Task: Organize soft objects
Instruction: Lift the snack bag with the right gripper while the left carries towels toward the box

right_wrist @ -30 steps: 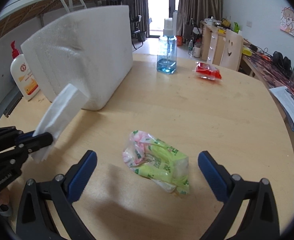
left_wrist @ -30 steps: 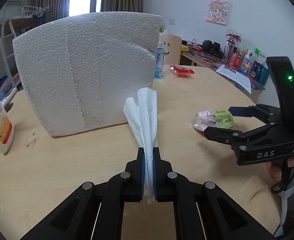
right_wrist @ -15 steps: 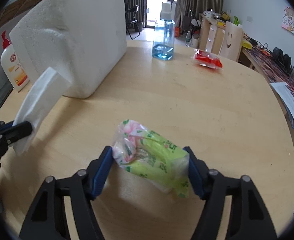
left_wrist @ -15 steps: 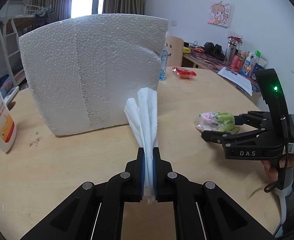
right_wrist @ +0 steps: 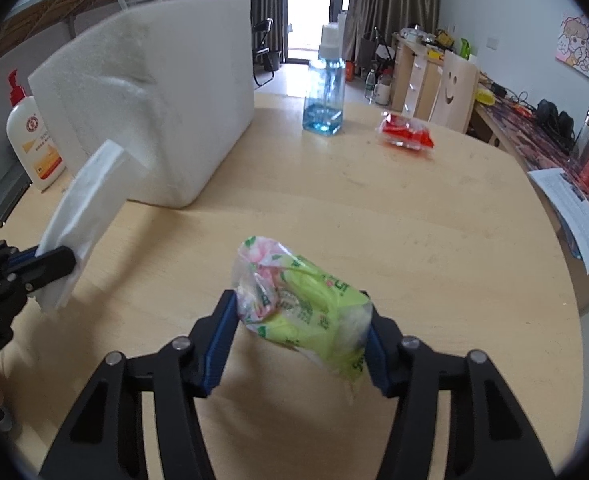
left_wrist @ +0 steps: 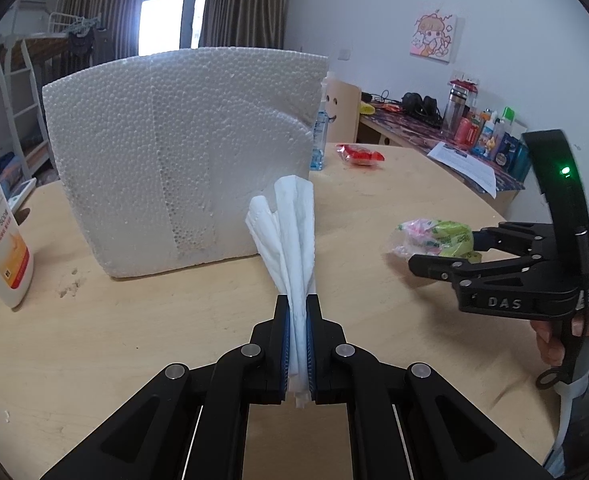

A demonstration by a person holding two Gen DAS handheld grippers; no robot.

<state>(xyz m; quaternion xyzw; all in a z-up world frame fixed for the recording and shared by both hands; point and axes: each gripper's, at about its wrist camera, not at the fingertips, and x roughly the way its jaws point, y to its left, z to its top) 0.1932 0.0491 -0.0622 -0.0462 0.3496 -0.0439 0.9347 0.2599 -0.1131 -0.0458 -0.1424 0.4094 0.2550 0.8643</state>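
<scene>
A: Looked at the left gripper (left_wrist: 298, 306)?

B: Yes. Was squeezed shut on a white tissue (left_wrist: 290, 232). Held it up off the table (left_wrist: 134, 340), with the loose end fanned out toward 12 o'clock. Stood right in front of the big foam block (left_wrist: 174, 152).

A: And the right gripper (right_wrist: 300, 312)?

B: Had just been closing. Was about half way shut, with the tissue pack (right_wrist: 314, 308) between the blue pads. Touched the pack on both sides, at 9 o'clock and at 3 o'clock. Looked like a soft squeeze on the green and pink wrap.

A: Up off the table, or down on it?

B: Could not tell. Was a bit blurry under the pack.

A: Found the pack from the left wrist too?

B: Yes, out at 3 o'clock, poking from the ends of the right fingers.

A: Anything else on the table?

B: Saw a lotion bottle (left_wrist: 2, 232) at 9 o'clock, beside the foam block. From the right wrist, spotted a blue spray bottle (right_wrist: 324, 96) at 12 o'clock and a red packet (right_wrist: 406, 132) at 1 o'clock. Lay well apart from the pack, both of them.
</scene>
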